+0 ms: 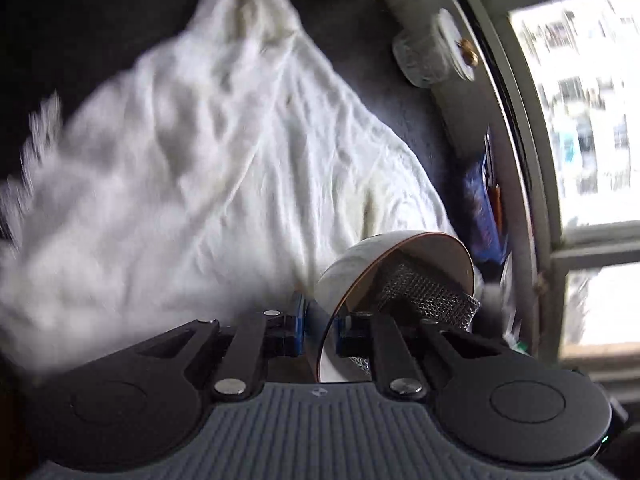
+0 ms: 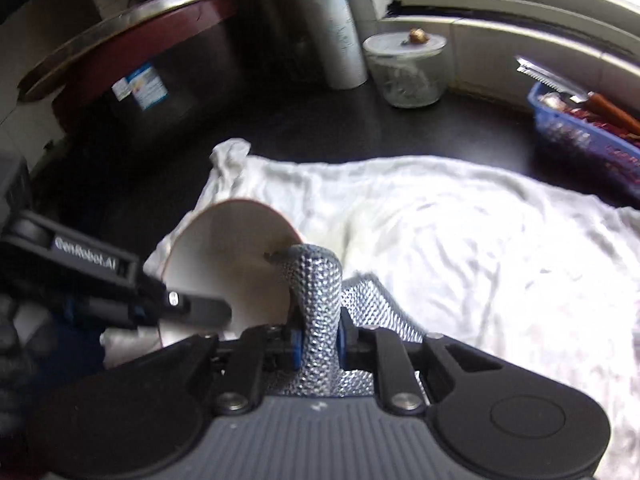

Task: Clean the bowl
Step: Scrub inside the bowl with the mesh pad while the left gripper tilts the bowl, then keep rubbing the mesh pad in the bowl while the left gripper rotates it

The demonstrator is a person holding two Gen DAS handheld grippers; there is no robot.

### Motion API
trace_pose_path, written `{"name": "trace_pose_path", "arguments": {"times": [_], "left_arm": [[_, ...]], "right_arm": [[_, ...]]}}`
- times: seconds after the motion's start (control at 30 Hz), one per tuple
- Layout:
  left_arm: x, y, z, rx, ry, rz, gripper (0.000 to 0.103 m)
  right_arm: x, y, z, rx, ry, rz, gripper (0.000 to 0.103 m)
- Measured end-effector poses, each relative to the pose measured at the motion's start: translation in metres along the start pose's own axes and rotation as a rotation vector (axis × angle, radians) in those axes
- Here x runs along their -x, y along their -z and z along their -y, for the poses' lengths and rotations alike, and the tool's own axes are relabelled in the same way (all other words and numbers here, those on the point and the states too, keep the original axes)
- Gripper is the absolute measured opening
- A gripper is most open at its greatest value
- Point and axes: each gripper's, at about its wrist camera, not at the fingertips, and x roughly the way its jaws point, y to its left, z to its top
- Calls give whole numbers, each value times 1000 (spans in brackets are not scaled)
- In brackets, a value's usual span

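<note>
A white bowl (image 1: 360, 256) with a brown rim is tipped on its side above a white cloth (image 1: 200, 160). My left gripper (image 1: 322, 334) is shut on the bowl's wall, one pad inside and one outside. A silvery mesh scrubbing cloth (image 1: 428, 296) reaches into the bowl from the right. In the right wrist view my right gripper (image 2: 318, 346) is shut on that mesh cloth (image 2: 318, 292), whose folded end touches the bowl (image 2: 224, 256) at its rim. The left gripper (image 2: 160, 304) holds the bowl from the left there.
A dark counter (image 2: 304, 128) carries a lidded glass jar (image 2: 406, 70), a white roll (image 2: 334, 36) and a blue basket (image 2: 584, 128) with packets near the window (image 1: 580, 112). A round red tray (image 2: 132, 32) leans at the back left. A gloved hand (image 2: 12, 344) shows at the left edge.
</note>
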Motion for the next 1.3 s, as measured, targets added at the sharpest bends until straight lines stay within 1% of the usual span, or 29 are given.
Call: {"name": "trace_pose_path", "arguments": {"times": [0.03,0.07,0.13,0.17,0.2,0.23,0.27,0.3,0.37,0.4,0.47,0.5,0.57,0.6,0.63,0.67,0.73,0.8,0.87,0.9,0.97,1.0,1.07,1.13,1.17,1.23,1.27,1.3], "left_arm": [[-5,2,-3,44,16,-14,12],[-8,4,-3,51,19,-21,11],[-12,7,2,14,0,-32,11],[-13,8,6,-29,-18,-37,11],[-14,9,15,-112,-52,-42,11],[-13,12,29,-241,-112,-41,11],[-12,17,45,-383,-177,-29,11],[-11,22,57,-498,-225,-13,11],[-7,34,85,-777,-316,47,11],[-6,37,95,-876,-337,48,11],[-7,49,117,-1115,-375,31,10],[-6,54,122,-1192,-388,38,10],[-6,60,126,-1232,-393,41,10],[-6,60,126,-1227,-394,49,10],[-5,59,124,-1192,-389,65,10],[-2,54,120,-1130,-377,78,10],[6,39,105,-937,-323,80,10],[8,28,88,-789,-278,86,10],[12,22,70,-644,-232,100,10],[14,19,62,-574,-209,107,11],[16,13,45,-419,-158,116,13],[17,10,36,-334,-129,116,13],[17,7,18,-165,-74,102,14],[13,8,5,-49,-33,81,13],[11,10,0,3,-12,71,13],[6,13,-3,47,13,58,13],[3,14,-2,51,18,53,13],[2,15,1,29,10,50,13]], "right_arm": [[1,-3,1,13,10,4,16],[1,-6,1,48,30,6,16],[0,-8,-4,134,68,-1,16],[1,-6,-6,168,78,-3,16],[2,-4,-14,249,96,-3,16],[1,-1,-23,342,119,-5,16],[-1,1,-28,408,134,-5,16],[-1,3,-32,461,140,-4,16],[2,9,-41,563,145,-1,16],[5,12,-47,623,149,2,15],[7,18,-56,750,165,3,16],[9,21,-60,798,168,2,15],[7,19,-58,820,168,-4,16],[6,18,-57,822,167,-8,16],[5,13,-52,778,154,-14,15],[4,8,-46,705,132,-21,14],[3,2,-36,570,109,-30,14],[3,-1,-27,452,91,-35,14],[2,-1,-12,252,41,-48,14],[2,0,-8,204,29,-49,14],[1,3,1,59,-8,-49,15],[1,4,4,7,-20,-49,15],[2,4,9,-88,-41,-46,16],[5,4,14,-157,-52,-39,16],[6,3,15,-169,-52,-36,17],[11,-2,16,-150,-35,-25,17],[12,-4,17,-137,-25,-22,16],[13,-6,16,-98,-11,-22,16]]}}
